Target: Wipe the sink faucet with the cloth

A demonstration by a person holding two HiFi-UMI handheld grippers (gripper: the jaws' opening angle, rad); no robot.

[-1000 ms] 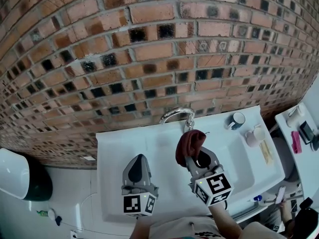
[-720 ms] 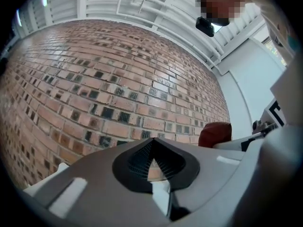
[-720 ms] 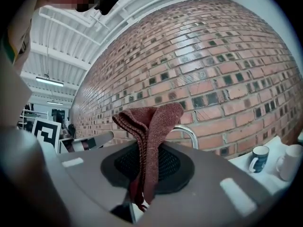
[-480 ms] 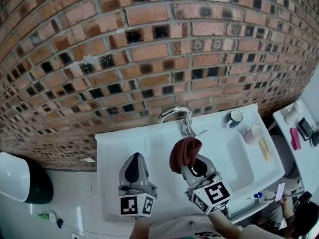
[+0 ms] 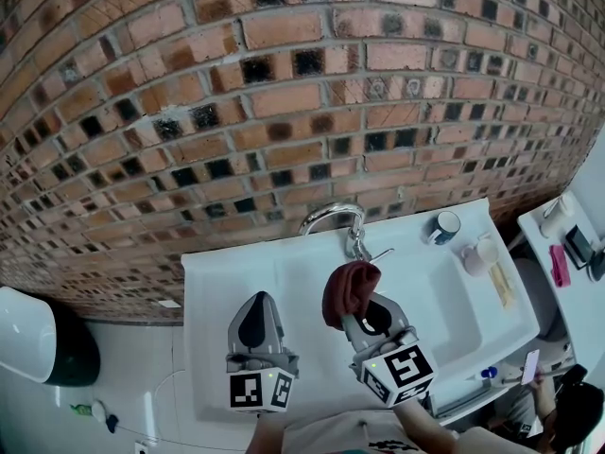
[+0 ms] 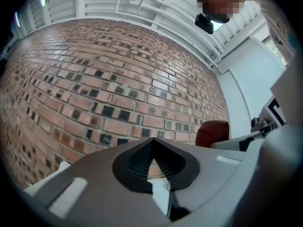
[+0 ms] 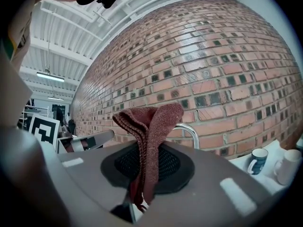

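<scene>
Left gripper [image 5: 259,303]: jaws pressed together, nothing between them. It hangs over the near left part of the sink [image 5: 219,282], probably parked clear of the work.

Right gripper [image 5: 355,303]: jaws pinch the dark red cloth [image 5: 348,289] at its lower end. The free fold stands up past the tips, so fabric should meet the metal first, not the jaws.

The cloth is over the basin, near the chrome faucet [image 5: 333,217] and just short of its base. No contact is visible. Judgement: wiping is not yet begun.

A blue mug [image 5: 446,226] sits right of the faucet, against the brick wall [image 5: 284,93].
</scene>
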